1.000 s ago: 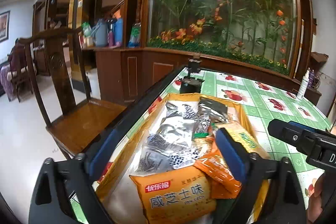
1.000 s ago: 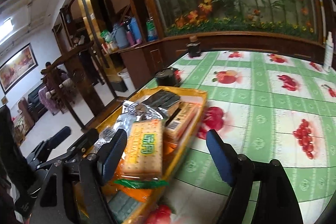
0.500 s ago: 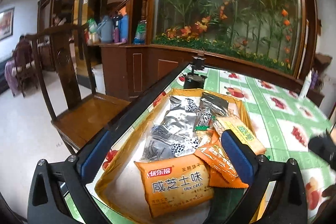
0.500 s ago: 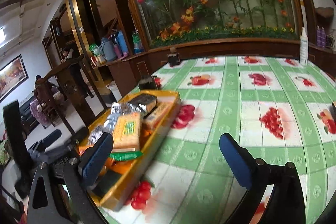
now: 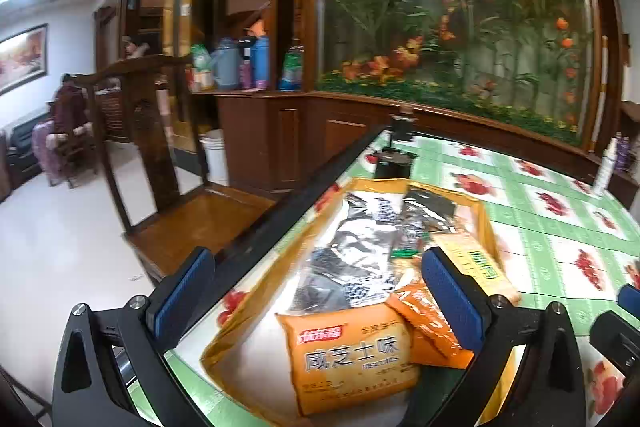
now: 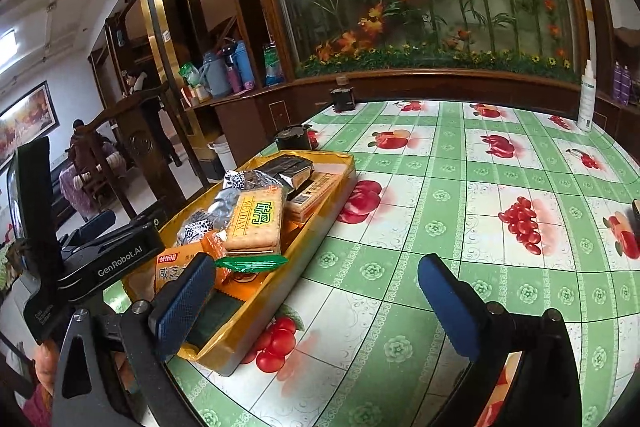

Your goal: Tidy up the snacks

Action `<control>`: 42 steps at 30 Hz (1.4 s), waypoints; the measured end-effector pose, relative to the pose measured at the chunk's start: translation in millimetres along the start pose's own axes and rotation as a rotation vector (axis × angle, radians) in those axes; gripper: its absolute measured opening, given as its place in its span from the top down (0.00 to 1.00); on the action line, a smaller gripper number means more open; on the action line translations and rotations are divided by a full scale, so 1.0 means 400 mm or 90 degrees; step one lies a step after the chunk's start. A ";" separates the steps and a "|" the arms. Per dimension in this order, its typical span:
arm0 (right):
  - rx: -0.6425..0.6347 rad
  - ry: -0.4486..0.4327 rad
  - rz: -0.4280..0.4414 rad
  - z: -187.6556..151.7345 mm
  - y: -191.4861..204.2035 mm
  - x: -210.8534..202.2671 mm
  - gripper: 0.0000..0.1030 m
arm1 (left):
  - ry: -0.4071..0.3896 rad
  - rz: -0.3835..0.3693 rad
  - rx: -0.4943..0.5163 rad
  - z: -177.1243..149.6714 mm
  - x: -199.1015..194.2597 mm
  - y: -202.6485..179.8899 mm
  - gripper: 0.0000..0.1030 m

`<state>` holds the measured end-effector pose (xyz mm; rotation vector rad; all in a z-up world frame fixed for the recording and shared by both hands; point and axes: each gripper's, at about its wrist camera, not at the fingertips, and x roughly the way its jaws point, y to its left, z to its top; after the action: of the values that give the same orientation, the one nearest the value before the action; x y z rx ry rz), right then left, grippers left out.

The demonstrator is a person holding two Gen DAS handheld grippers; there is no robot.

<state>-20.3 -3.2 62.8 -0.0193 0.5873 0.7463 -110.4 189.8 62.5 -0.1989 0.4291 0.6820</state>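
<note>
Snack packets piled in a yellow cardboard tray (image 5: 486, 223) on the green fruit-print tablecloth (image 6: 460, 211); nothing is gripped.

The left gripper (image 5: 320, 291) and right gripper (image 6: 316, 287) have just been opened wide, with nothing pressed between the pads. The topmost cracker pack with green lettering (image 6: 256, 223) would best be lifted first, so the orange biscuit bag (image 5: 352, 355) beneath is not dragged.

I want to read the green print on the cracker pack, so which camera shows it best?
The right wrist view. There the cracker pack lies face-up on top of the pile in the yellow tray, print sharp. In the left wrist view the same pack is blurred and partly hidden behind a blue finger pad.
</note>
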 end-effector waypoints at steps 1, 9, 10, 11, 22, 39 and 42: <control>0.001 0.002 0.004 0.001 0.001 0.000 0.00 | 0.000 0.009 0.004 -0.001 0.000 -0.001 0.00; -0.024 0.019 0.014 -0.007 0.031 0.009 0.00 | 0.024 0.027 0.042 -0.003 0.024 -0.008 0.00; -0.029 0.022 0.015 -0.009 0.037 0.010 0.00 | 0.025 0.029 0.041 -0.003 0.026 -0.008 0.00; -0.036 0.025 0.015 -0.011 0.042 0.011 0.00 | 0.028 0.029 0.043 -0.004 0.029 -0.007 0.00; -0.108 0.028 0.003 -0.034 0.100 0.008 0.00 | 0.048 0.037 0.039 -0.006 0.042 0.001 0.00; -0.121 0.025 -0.009 -0.038 0.106 0.010 0.00 | 0.046 0.053 0.054 -0.009 0.044 -0.006 0.00; -0.121 0.025 -0.010 -0.038 0.106 0.010 0.00 | 0.042 0.056 0.052 -0.009 0.042 -0.004 0.00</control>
<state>-52.8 27.4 56.0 -0.2137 0.5518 0.7857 -98.7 196.9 51.8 -0.1255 0.5304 0.7447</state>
